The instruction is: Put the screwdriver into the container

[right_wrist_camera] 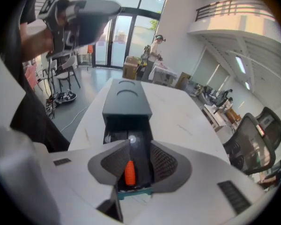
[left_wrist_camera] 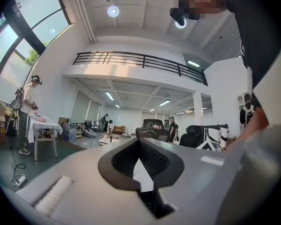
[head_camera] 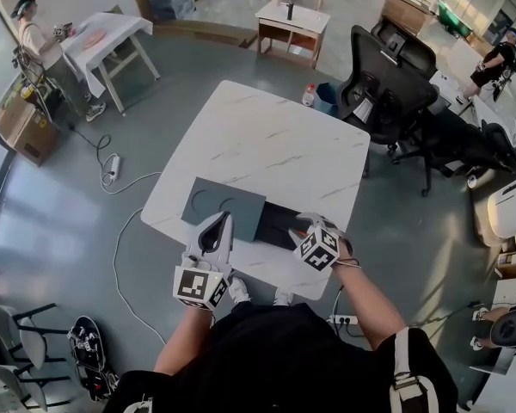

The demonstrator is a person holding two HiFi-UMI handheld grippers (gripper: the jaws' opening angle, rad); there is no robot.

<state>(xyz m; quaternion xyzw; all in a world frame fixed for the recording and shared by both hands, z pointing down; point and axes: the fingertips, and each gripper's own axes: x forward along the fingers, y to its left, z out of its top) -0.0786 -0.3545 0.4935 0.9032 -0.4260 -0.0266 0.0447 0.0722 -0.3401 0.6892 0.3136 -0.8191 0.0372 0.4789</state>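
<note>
A: How does the right gripper (right_wrist_camera: pixel 139 145) stand?

B: Its jaws are spread wide over the pulled-out drawer (right_wrist_camera: pixel 133 192) of the container (right_wrist_camera: pixel 126 100), and they clamp nothing. The screwdriver (right_wrist_camera: pixel 129 171) lies between them on the drawer floor. Its orange handle is just beside one pad; I can't tell whether they touch.

A: And the left gripper (left_wrist_camera: pixel 141 146)?

B: Jaws together and empty. It points out across the room, not down at the work.

A: What could go wrong from here?

B: I'd say the withdrawal. If the right gripper comes out at a slant, that near pad may catch the handle and roll or drag the screwdriver up over the drawer's rim. A knock on the drawer's front could also shove the whole container, since nothing steadies it.

A: Is there room to move?

B: The drawer walls sit close on both sides of the jaws, so straight up looks the safest way out. The container sits near the table (head_camera: pixel 267 144) edge closest to the person — little margin there. The far half of the table is bare, and the office chair (head_camera: pixel 387 76) stands well apart beyond the far corner.
</note>
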